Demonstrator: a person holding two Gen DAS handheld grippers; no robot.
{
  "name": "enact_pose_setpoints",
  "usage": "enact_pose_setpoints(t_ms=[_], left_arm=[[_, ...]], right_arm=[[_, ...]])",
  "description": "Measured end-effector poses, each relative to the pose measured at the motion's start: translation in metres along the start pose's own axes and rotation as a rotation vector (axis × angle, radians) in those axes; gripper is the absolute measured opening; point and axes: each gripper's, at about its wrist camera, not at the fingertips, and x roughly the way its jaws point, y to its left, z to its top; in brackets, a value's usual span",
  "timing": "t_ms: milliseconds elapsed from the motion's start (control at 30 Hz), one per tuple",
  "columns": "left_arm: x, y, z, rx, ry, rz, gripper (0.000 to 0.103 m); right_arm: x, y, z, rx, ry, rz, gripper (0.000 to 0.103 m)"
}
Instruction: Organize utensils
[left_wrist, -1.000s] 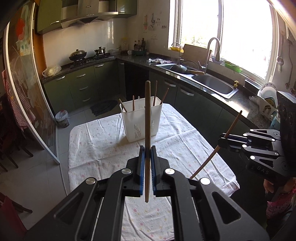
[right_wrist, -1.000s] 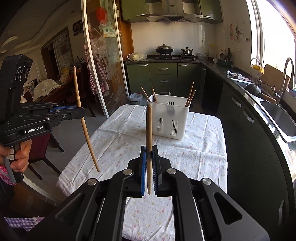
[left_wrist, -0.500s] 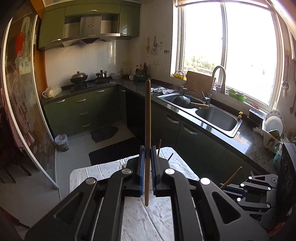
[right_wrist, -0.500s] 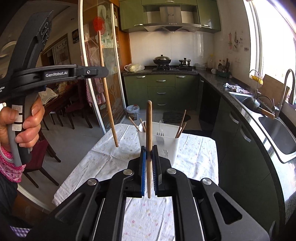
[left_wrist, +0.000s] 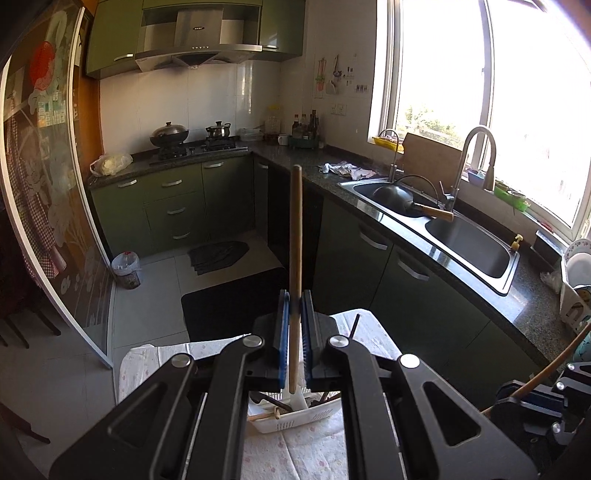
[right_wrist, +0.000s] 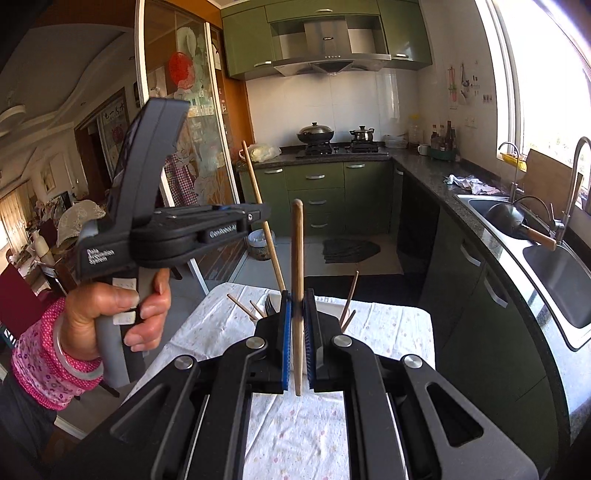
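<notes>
Your left gripper (left_wrist: 294, 343) clamps a chopstick (left_wrist: 295, 258) upright above the white basket (left_wrist: 295, 421); your right gripper (right_wrist: 295, 343) pinches another chopstick (right_wrist: 297, 280) (also upright).

Black plastic left gripper (right_wrist: 258, 218) with blue pads, silver screws, white lettering; grey handle; bare hand (right_wrist: 114, 314), pink floral sleeve (right_wrist: 44, 365)

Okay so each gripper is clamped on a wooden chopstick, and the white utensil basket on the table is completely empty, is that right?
Not quite. The white utensil basket is not empty: the right wrist view shows several chopsticks and a fork sticking up from it. The rest holds: the left gripper and the right gripper are each shut on a wooden chopstick.
</notes>
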Motion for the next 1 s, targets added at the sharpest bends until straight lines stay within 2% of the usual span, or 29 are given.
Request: enact_pose_setpoints(t_ms=[167, 300, 467, 600, 667, 767, 933, 1000], left_arm=[[0.033, 0.007, -0.024, -0.004, 0.077, 0.019, 0.007], [0.043, 0.011, -0.042, -0.002, 0.116, 0.007, 0.008], [0.022, 0.013, -0.053, -0.005, 0.068, -0.023, 0.022], [0.003, 0.008, -0.06, 0.038, 0.027, -0.014, 0.023], [-0.002, 0.007, -0.064, 0.046, 0.029, -0.021, 0.023], [-0.006, 0.008, -0.069, 0.047, 0.04, -0.036, 0.023], [-0.008, 0.012, -0.077, 0.035, 0.044, -0.047, 0.023], [-0.009, 0.014, -0.084, 0.026, 0.047, -0.053, 0.029]], right_arm=[[0.014, -0.006, 0.011, 0.013, -0.011, 0.012, 0.007], [0.021, -0.01, 0.022, 0.027, -0.024, 0.015, 0.007], [0.025, -0.015, 0.041, 0.039, -0.072, -0.019, 0.007], [0.045, -0.018, 0.06, 0.04, -0.106, -0.08, 0.007], [0.065, -0.02, 0.063, 0.045, -0.086, -0.09, 0.007], [0.099, -0.021, 0.059, 0.042, -0.042, -0.118, 0.007], [0.146, -0.023, 0.031, 0.044, 0.02, -0.14, 0.007], [0.159, -0.021, 0.014, 0.041, 0.033, -0.14, 0.007]])
